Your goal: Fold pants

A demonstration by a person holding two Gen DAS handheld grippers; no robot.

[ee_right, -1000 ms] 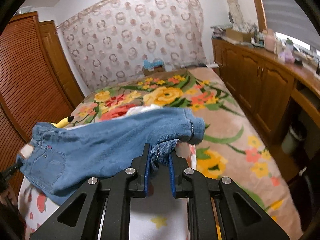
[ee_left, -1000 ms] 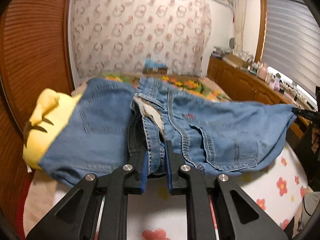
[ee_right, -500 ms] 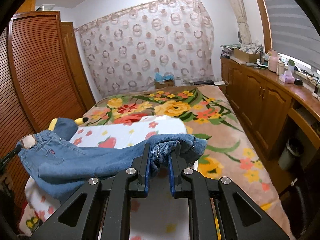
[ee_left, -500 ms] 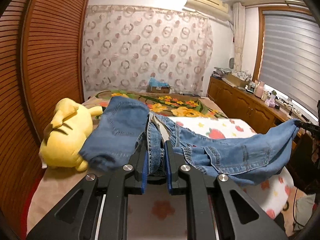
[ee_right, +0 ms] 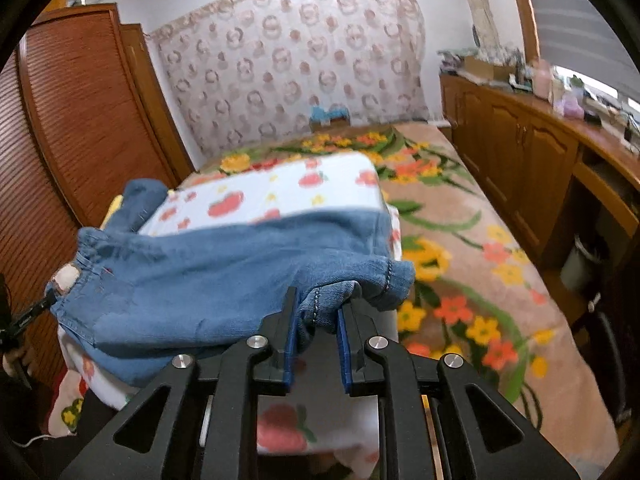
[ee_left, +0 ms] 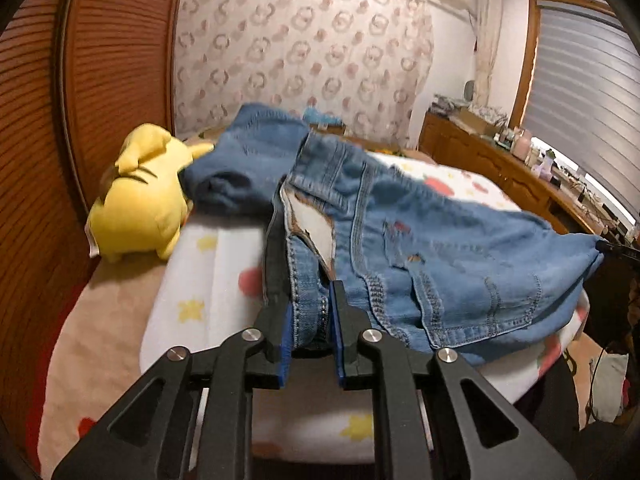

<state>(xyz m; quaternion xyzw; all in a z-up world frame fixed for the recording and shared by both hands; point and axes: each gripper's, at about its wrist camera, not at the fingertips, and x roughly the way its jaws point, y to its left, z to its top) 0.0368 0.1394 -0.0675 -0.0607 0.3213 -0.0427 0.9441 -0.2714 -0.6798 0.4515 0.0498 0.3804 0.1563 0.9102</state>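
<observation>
Left gripper (ee_left: pixel 310 312) clamps jeans (ee_left: pixel 440 256) waistband beside yellow plush (ee_left: pixel 140 200)

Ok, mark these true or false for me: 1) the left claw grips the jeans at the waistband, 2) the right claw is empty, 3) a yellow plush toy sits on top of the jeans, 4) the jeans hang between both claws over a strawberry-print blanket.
1) True: the left claw is shut on the waistband of the jeans.
2) False: the right claw pinches a bunched leg hem.
3) False: the yellow plush toy lies beside the jeans, against the wooden door side; a leg end rests next to it.
4) True: the strawberry-print blanket lies under them.
</observation>
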